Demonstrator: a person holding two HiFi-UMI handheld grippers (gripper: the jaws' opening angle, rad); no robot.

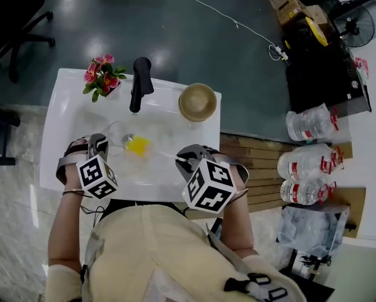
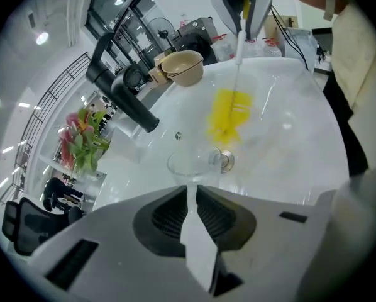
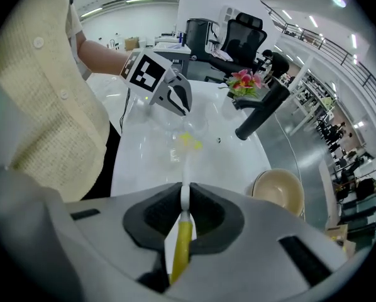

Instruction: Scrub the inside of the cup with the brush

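The brush (image 3: 187, 145) is clamped by its yellow handle in the shut jaws of the right gripper (image 3: 185, 197). Its long axis runs straight ahead of them, with the yellow bristle head pointed at the left gripper (image 2: 189, 192). The left jaws are closed on the thin clear wall of the cup (image 2: 194, 163), which is held just ahead of them. Only the left gripper view shows the bristles beyond the cup's rim — outside it. In the right gripper view the cup is barely made out. In the head view, bare counter (image 1: 68, 112) is seen ahead of both jaws — the bowl (image 1: 197, 101) stands at its far edge.
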